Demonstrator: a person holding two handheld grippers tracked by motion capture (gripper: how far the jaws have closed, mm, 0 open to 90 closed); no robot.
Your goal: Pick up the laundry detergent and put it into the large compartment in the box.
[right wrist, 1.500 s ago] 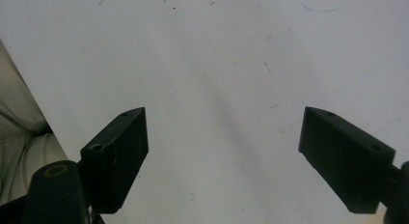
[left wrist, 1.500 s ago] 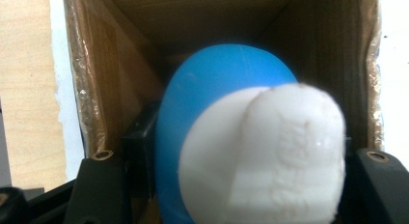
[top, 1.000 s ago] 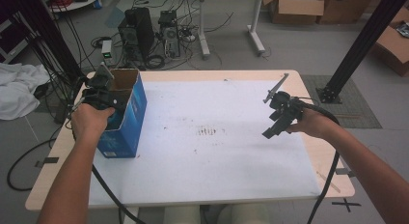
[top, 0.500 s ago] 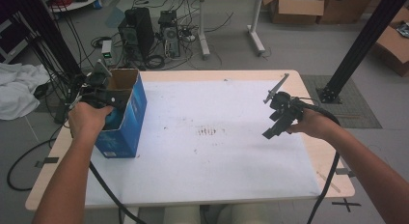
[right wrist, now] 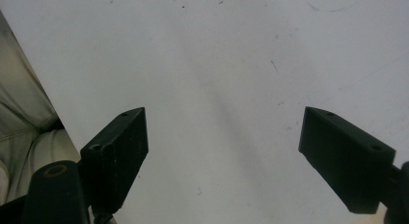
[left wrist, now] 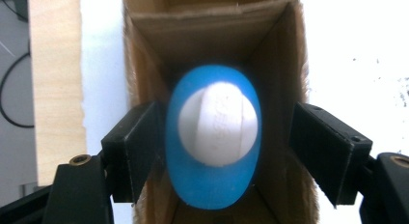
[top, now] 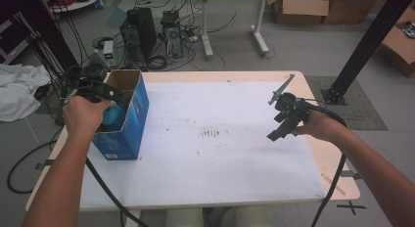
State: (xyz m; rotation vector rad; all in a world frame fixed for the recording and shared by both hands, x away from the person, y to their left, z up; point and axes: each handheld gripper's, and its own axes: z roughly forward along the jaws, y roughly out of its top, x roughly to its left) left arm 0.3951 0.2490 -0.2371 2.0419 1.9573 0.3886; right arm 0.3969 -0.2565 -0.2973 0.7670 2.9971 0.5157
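Observation:
A tall blue cardboard box (top: 128,130) stands open-topped at the table's left edge. Inside it sits a blue bottle-like object with a white cap (left wrist: 213,137), seen end-on; a bit of blue (top: 113,115) shows in the box mouth from above. My left gripper (top: 103,93) hangs over the box opening. Its jaws have just been opening, and in the left gripper view the left gripper (left wrist: 222,137) stands with one jaw on each side of the object, the right one clear of it. My right gripper (top: 280,123) hovers open above the table's right part, and the right gripper (right wrist: 224,151) holds nothing.
The white table top (top: 215,158) has small dark specks (top: 210,134) near its middle. Cables trail from both grippers off the near edge. Beyond the table, computer towers (top: 142,29), cables and cardboard boxes (top: 303,7) sit on the floor. A black post (top: 364,46) rises at the far right.
My left hand has lifted a little above the box mouth. The right hand and its gripper have stayed where they were.

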